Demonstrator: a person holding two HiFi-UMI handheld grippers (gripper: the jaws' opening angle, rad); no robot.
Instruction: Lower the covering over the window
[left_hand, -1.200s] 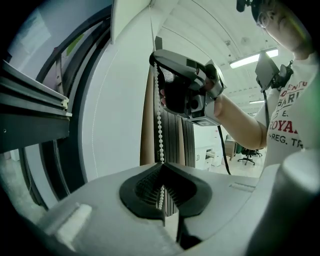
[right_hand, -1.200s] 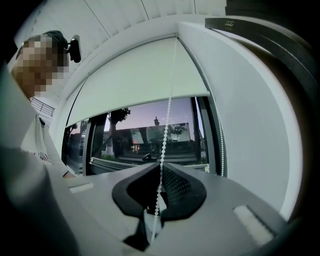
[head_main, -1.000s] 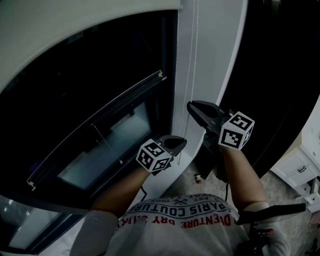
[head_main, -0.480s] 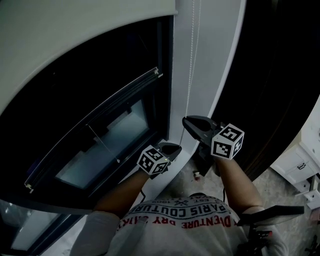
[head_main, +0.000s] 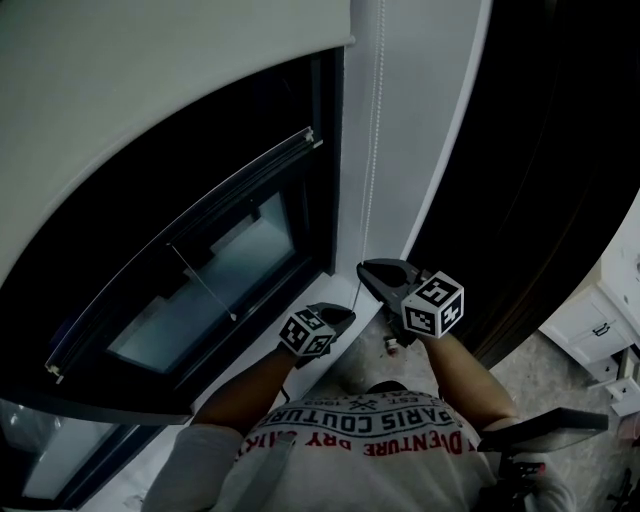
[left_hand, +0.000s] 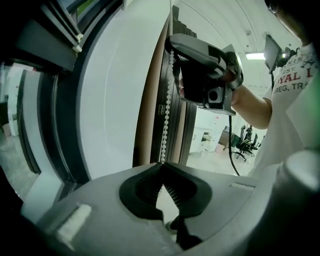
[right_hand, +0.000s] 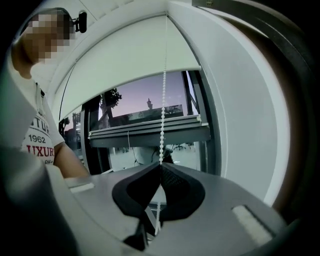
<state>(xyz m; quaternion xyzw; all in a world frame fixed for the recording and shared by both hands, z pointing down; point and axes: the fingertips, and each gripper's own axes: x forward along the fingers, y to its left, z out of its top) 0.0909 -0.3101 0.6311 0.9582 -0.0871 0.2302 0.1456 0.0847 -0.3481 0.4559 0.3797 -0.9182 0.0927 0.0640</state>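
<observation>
A white roller blind (head_main: 150, 90) covers the upper part of a dark window (head_main: 200, 270); its lower edge shows in the right gripper view (right_hand: 130, 60). A white bead chain (head_main: 372, 150) hangs down the white wall strip beside the frame. My right gripper (head_main: 363, 271) is shut on this chain, which runs up from its jaws (right_hand: 162, 115). Just below and to the left, my left gripper (head_main: 349, 311) is shut on the chain (left_hand: 167, 110) as well. The right gripper (left_hand: 171, 44) shows above it in the left gripper view.
An inward-tilted window sash (head_main: 230, 190) juts out left of the chain. A dark door panel (head_main: 540, 150) stands at the right, with white cabinets (head_main: 600, 330) beyond it. A small object (head_main: 392, 346) lies on the floor below the grippers.
Both grippers have come down and toward the person with the chain in their jaws. The blind's lower edge sits a little lower over the window.
</observation>
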